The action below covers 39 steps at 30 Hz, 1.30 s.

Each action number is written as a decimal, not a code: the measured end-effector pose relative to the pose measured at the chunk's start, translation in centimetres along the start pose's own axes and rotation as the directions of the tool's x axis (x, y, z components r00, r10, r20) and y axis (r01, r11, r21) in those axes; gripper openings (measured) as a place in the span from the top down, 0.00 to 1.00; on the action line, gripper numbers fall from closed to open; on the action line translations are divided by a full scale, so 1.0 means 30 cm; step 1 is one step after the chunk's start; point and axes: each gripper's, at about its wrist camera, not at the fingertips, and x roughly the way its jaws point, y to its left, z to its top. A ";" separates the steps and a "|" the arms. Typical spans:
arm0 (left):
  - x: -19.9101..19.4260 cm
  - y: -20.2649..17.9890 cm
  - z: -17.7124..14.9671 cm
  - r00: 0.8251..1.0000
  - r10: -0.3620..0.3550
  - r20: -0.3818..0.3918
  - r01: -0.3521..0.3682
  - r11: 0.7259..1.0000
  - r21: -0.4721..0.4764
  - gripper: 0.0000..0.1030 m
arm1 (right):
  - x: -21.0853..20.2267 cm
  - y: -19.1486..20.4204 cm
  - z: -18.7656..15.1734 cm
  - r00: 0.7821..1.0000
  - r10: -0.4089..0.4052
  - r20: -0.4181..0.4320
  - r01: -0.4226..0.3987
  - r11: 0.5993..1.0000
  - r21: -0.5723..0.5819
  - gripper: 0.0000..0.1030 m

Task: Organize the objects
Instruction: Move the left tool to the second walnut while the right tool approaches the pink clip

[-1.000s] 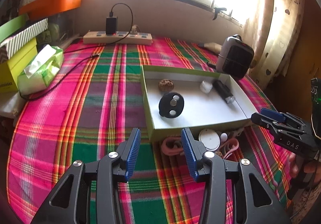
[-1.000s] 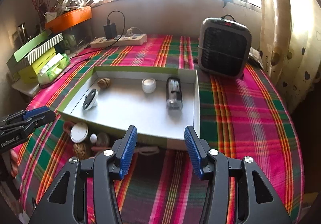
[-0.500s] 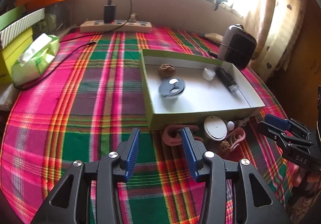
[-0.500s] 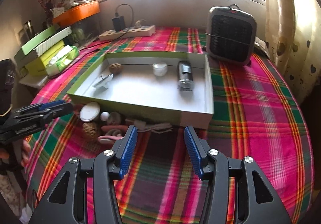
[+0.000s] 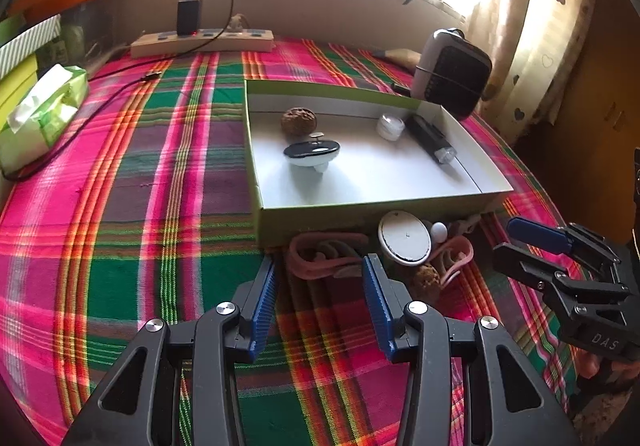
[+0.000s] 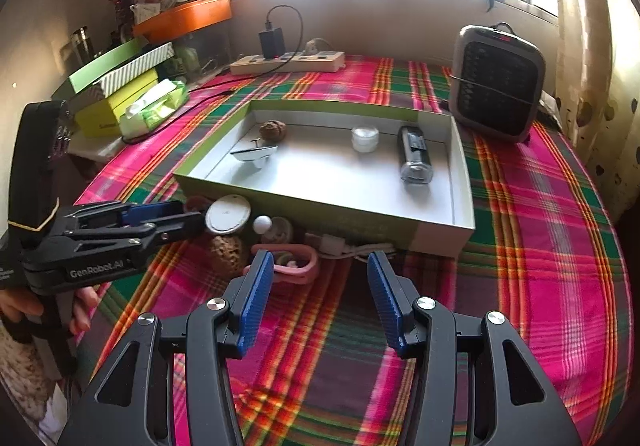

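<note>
A shallow green box (image 5: 320, 224) with a white floor (image 6: 328, 174) holds a walnut (image 5: 298, 121), a black-and-white disc (image 5: 312, 152), a small white jar (image 5: 390, 126) and a dark cylinder (image 5: 430, 138). Loose against its front wall lie pink straps (image 5: 320, 254), a white round lid (image 5: 405, 237), a small white ball (image 5: 439, 232) and a second walnut (image 5: 427, 278). My left gripper (image 5: 319, 262) hangs open just short of the pink straps. My right gripper (image 6: 320, 258) is open too, above the cloth near the pink straps (image 6: 296, 266) and a white cable (image 6: 348, 246).
A grey heater (image 6: 498, 82) stands behind the box's right corner. A power strip (image 5: 202, 42) with a charger lies along the back wall. A tissue pack (image 5: 44, 110) and stacked boxes (image 6: 120, 86) sit at the left. A hand (image 6: 80, 310) holds the left gripper (image 6: 190, 216).
Both grippers have drawn back from the box, so the loose pile now lies just ahead of them. The disc in the box has tipped from facing up on edge to nearly flat.
</note>
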 end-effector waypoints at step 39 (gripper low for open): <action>0.027 -0.145 -0.011 0.997 -0.050 -0.055 0.048 0.998 -0.034 0.66 | 0.016 -0.087 -0.043 0.999 -0.033 -0.028 0.034 0.997 0.063 0.51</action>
